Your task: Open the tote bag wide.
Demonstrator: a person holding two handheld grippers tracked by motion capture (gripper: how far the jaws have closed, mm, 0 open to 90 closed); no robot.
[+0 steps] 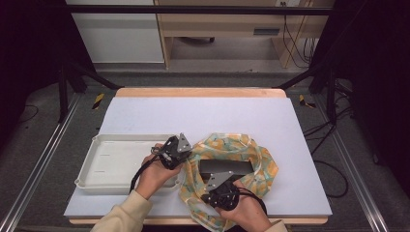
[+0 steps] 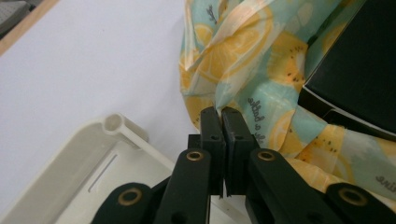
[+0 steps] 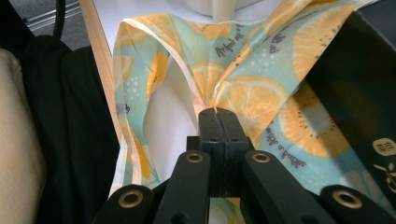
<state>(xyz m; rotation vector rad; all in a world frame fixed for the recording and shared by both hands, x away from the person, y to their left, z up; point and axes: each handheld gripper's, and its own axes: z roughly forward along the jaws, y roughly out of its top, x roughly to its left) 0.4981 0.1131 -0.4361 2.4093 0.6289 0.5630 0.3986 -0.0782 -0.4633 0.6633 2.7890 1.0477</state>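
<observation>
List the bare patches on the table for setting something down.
Bare: the far strip of the white tabletop beyond the tray and lemon-print bag, and the strip right of the bag. Crowded: the near edge, where both grippers pinch the bag around the black box.

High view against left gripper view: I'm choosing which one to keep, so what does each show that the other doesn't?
The high view alone shows both hands, the right tool clamped on the bag's near rim, and the whole table. The left gripper view alone shows the left tool pinching a fold of the bag, and the lettering printed on it. Both share the lemon-print bag, the black box inside it and the white tray.
</observation>
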